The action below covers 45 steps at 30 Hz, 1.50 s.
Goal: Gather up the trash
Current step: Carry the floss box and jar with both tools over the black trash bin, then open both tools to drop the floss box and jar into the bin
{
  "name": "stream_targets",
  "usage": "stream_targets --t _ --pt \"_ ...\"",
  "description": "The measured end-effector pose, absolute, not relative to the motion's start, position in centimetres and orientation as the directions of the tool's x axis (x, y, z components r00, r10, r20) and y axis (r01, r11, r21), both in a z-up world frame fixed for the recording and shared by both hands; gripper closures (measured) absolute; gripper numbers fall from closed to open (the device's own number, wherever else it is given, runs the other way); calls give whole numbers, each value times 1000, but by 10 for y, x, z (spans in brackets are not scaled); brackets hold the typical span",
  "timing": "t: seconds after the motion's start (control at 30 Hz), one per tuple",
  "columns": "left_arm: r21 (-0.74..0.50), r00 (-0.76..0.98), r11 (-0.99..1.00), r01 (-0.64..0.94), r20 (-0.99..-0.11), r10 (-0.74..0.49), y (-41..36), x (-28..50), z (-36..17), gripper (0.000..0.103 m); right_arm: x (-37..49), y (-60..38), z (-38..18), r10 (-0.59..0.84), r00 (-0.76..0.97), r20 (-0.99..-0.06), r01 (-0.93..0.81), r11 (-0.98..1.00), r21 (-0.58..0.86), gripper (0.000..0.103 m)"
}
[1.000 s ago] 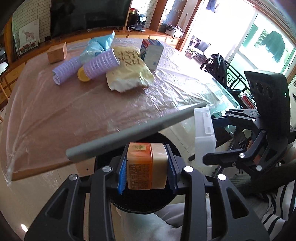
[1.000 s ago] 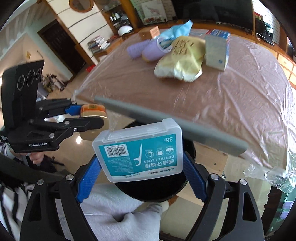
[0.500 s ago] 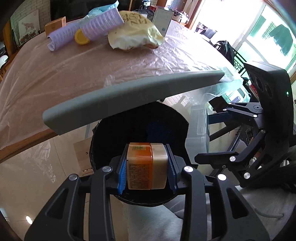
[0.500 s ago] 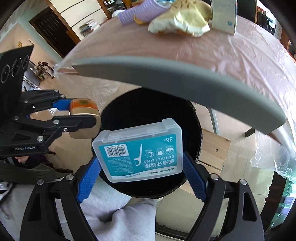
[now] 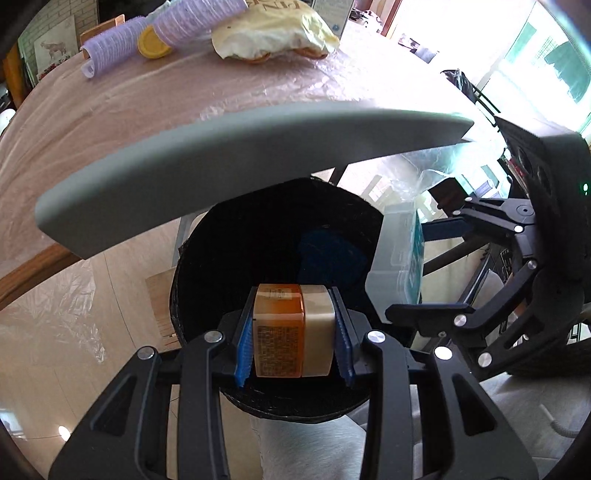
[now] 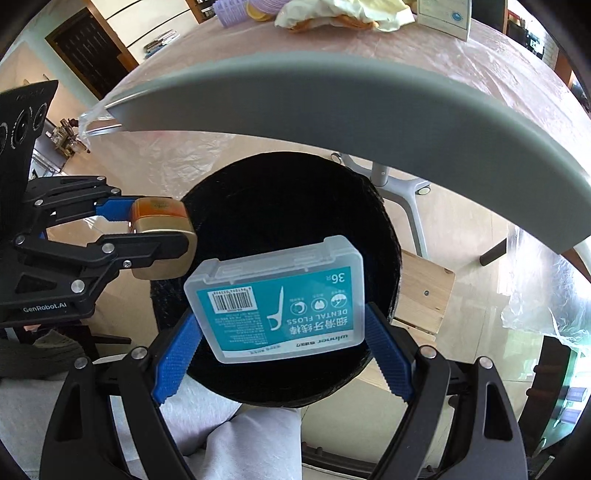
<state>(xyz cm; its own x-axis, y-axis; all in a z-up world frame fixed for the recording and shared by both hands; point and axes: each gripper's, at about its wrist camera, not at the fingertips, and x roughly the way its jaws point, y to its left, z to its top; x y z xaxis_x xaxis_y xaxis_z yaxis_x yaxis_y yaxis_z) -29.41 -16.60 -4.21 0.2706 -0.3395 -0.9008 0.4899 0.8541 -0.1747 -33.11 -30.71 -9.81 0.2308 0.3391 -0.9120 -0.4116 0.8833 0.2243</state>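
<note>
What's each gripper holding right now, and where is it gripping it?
Left gripper clamps the orange-and-cream box by its two side faces; right gripper pinches the dental floss case by its short ends.

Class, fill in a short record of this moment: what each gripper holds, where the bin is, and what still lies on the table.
left gripper: shut on orange and cream box
right gripper: shut on dental floss case
bin: black, lid up, mouth open under both grippers
held items: both above the bin mouth, not yet dropped
table: purple rollers, yellow bag, yellow lid
</note>
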Motion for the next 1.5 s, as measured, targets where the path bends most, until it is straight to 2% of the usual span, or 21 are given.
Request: stream_targets --t 0.9,0.97,1.0,1.03,1.07,1.3,1.4,1.5 --pt "-148 278 870 469 -911 -305 -167 -281 -60 65 -322 -310 -118 303 244 -921 -376 905 198 19" --pt "-157 285 873 462 -906 -314 -166 -281 -57 51 -323 -314 -116 310 248 -918 -362 909 209 18" --pt "-162 294 875 456 -901 -320 -164 -281 -54 36 -324 -315 -114 299 254 -920 -355 913 199 17" --pt "-164 306 876 454 -894 -326 -163 -281 -51 33 -325 -318 -113 290 261 -921 -353 916 189 15" --pt "-165 310 875 455 -892 -329 -163 -281 -48 33 -326 -320 -110 286 266 -921 -352 918 183 12" --pt "-136 342 878 458 -886 -315 -161 -282 -37 33 -329 -325 -92 265 304 -915 -358 922 148 12" --pt "-132 368 880 456 -872 -322 -160 -285 -25 28 -334 -321 -79 239 341 -909 -362 926 108 12" --pt "-138 396 882 451 -854 -336 -155 -288 -11 28 -338 -322 -63 229 377 -897 -356 930 88 11"
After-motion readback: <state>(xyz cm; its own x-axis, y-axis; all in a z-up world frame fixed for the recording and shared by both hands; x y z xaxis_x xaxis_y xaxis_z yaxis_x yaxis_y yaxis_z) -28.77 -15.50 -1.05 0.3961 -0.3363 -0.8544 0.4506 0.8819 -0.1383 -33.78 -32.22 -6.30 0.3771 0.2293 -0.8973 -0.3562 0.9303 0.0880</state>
